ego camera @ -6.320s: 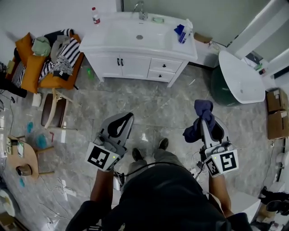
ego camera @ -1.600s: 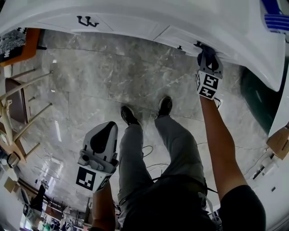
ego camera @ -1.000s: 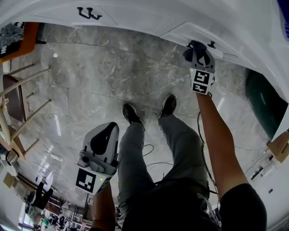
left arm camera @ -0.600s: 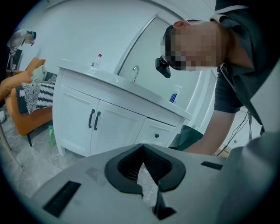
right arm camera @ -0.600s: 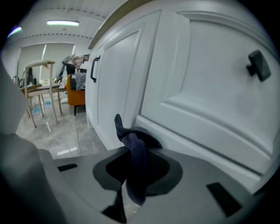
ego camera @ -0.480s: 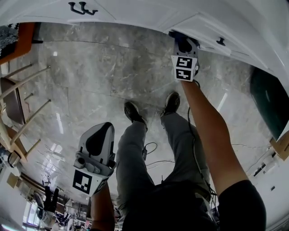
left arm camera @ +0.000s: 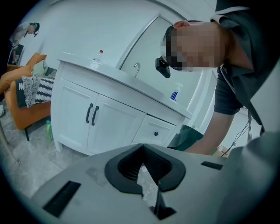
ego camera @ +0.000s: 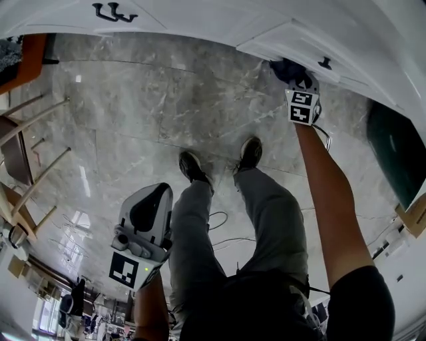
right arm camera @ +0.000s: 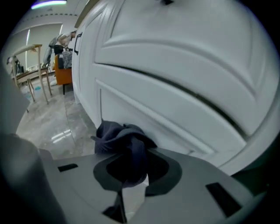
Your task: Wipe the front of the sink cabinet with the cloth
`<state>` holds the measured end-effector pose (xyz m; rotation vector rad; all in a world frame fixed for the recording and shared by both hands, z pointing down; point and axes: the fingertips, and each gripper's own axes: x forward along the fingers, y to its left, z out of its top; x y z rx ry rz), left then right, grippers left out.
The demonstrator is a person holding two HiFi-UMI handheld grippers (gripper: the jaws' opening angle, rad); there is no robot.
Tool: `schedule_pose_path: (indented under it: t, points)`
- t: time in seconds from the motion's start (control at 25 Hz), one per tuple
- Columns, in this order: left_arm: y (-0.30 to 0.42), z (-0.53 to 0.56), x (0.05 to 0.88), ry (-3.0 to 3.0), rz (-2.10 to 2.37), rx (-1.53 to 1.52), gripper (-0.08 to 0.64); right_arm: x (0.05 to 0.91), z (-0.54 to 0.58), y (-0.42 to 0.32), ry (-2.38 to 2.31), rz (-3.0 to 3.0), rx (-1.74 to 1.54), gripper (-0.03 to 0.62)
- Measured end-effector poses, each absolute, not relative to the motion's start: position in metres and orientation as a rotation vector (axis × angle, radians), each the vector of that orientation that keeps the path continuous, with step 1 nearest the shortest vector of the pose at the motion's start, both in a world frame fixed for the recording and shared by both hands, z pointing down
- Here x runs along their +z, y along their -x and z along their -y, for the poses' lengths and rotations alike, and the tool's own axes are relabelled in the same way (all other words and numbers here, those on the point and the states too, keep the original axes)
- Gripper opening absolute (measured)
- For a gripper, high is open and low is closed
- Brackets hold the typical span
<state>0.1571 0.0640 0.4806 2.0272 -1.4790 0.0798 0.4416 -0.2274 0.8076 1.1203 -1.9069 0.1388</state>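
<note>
Sink cabinet point(ego camera: 200, 20) is the white band along the top of the head view, with its two black door handles point(ego camera: 110, 11) over at the left. The left gripper point(ego camera: 160, 193) hangs low beside the person's leg, well away from the cabinet. Its jaws are closed tip to tip with nothing between them, and it isn't touching anything. Grey marble floor point(ego camera: 133, 113) fills the middle, with the person's two shoes point(ego camera: 193, 166) on it. Over on the right, the right gripper point(right arm camera: 131, 168) is clamped tight on a dark blue cloth point(right arm camera: 124, 140). The bunched-up wad sticks out past the jaws and looks pressed against the white cabinet front, near the black drawer knob point(ego camera: 325, 63). Nothing's blocking that panel. A dark green object point(ego camera: 399, 153) sits at the far right.
</note>
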Motion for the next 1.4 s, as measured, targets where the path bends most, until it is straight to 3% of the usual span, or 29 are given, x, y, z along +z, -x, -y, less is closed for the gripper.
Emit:
schedule_pose_path:
  t: [0.2, 0.48, 0.64, 0.8, 1.04, 1.4]
  points:
    - [-0.161, -0.06, 0.486, -2.029, 1.484, 0.106, 0.005, 0.839, 0.233, -0.432, -1.247, 1.87, 0.371, 0.061]
    - [-0.166, -0.054, 0.47, -2.013, 1.488, 0.06, 0.005, 0.75, 0.226, -0.449, -1.267, 1.958, 0.163, 0.06]
    - [-0.167, -0.05, 0.455, -2.021, 1.49, 0.043, 0.005, 0.699, 0.217, -0.371, -1.062, 2.168, -0.005, 0.058]
    - [-0.159, -0.049, 0.452, -2.009, 1.521, 0.052, 0.005, 0.715, 0.214, -0.298, -0.983, 2.242, 0.087, 0.052]
    - [-0.151, -0.061, 0.438, -1.994, 1.543, 0.066, 0.005, 0.736, 0.208, -0.266, -0.868, 2.193, 0.075, 0.052]
    - [-0.111, -0.074, 0.357, -1.945, 1.569, -0.072, 0.005, 0.574, 0.125, -0.279, -0.863, 2.248, 0.137, 0.052]
